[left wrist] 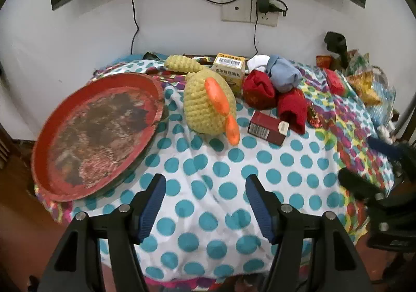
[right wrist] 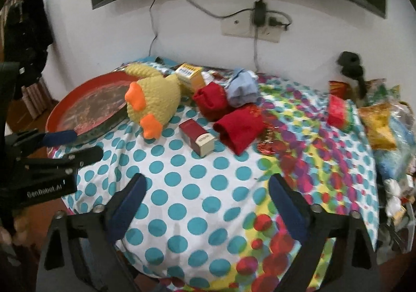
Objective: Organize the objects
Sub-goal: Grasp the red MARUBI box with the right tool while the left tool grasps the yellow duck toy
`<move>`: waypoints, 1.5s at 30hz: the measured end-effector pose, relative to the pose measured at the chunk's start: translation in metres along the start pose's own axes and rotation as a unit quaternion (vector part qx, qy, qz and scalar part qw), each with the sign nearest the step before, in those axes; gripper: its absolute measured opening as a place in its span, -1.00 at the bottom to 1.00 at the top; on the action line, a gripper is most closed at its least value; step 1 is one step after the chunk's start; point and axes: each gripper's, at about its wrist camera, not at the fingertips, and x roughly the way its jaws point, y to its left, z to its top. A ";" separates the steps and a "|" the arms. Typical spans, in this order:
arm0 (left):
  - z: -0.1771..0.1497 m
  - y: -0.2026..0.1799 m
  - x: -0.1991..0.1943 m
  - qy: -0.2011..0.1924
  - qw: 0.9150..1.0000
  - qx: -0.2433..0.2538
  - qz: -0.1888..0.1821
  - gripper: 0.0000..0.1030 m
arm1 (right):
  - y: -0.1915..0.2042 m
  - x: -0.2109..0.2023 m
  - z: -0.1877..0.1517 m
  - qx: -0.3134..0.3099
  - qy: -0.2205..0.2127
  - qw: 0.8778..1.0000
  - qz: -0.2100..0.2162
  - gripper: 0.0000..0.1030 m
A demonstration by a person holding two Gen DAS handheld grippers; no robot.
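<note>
The table (left wrist: 221, 188), covered by a dotted cloth, is seen ahead of both grippers, and everything to be organized lies beyond their fingertips. The red tray (left wrist: 96, 133), worn and bare, sits ahead and to the left of the left gripper (left wrist: 205, 204). The crocheted yellow duck (left wrist: 208, 103) lies straight ahead of that gripper, just beside the tray's right rim. Further right, two red socks (left wrist: 291, 107) and a pale blue cloth bundle (left wrist: 284, 76) are heaped together, with a yellow medicine box (left wrist: 230, 68) behind the duck and a small dark red carton (left wrist: 267, 128) nearest of all.

Both the left gripper and the right gripper (right wrist: 205, 203) are spread wide, and nothing is held in either.

No step appears to be begun yet. If the tray is meant as the collecting place (a judgement only), the duck is best taken by the left gripper, closed across its soft body rather than its orange beak, and lifted clear of the tray's rim before being set down. The carton would suit the right gripper, being just ahead of it and slightly left.

The snack packets (right wrist: 379, 125) at the far right are shown more fully in the right wrist view; the tray's whole surface is shown only in the left wrist view.
</note>
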 end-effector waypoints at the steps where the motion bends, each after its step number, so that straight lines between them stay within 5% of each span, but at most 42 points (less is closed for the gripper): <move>1: 0.003 0.002 0.004 0.001 1.000 -0.002 -0.004 0.27 | -0.001 0.010 0.001 0.000 0.009 1.000 0.011 0.46; 15: 0.036 0.005 0.044 0.002 0.998 0.002 -0.057 0.27 | -0.010 0.110 0.031 -0.044 0.055 0.993 0.094 0.29; 17: 0.042 0.009 0.045 0.003 0.998 0.004 -0.057 0.27 | -0.008 0.122 0.034 -0.056 0.066 0.991 0.101 0.14; 18: 0.045 0.011 0.044 0.005 0.993 0.060 -0.102 0.27 | -0.009 0.126 0.035 -0.058 0.069 0.990 0.106 0.07; 24: 0.058 0.010 0.045 -0.002 0.992 0.081 -0.094 0.27 | -0.008 0.141 0.038 -0.073 0.066 0.988 0.118 -0.10; 26: 0.061 0.006 0.046 -0.002 0.991 0.086 -0.102 0.27 | -0.008 0.141 0.037 -0.072 0.061 0.987 0.127 -0.45; 35: 0.087 -0.016 0.060 0.021 0.989 0.099 -0.108 0.27 | -0.004 0.144 0.037 -0.076 0.062 0.987 0.128 -0.45; 40: 0.102 -0.024 0.071 0.032 0.990 0.093 -0.099 0.52 | -0.005 0.138 0.039 -0.067 0.063 0.987 0.133 -0.45; 45: 0.103 -0.019 0.072 0.022 0.993 0.076 -0.093 0.53 | -0.005 0.137 0.039 -0.064 0.063 0.987 0.135 -0.45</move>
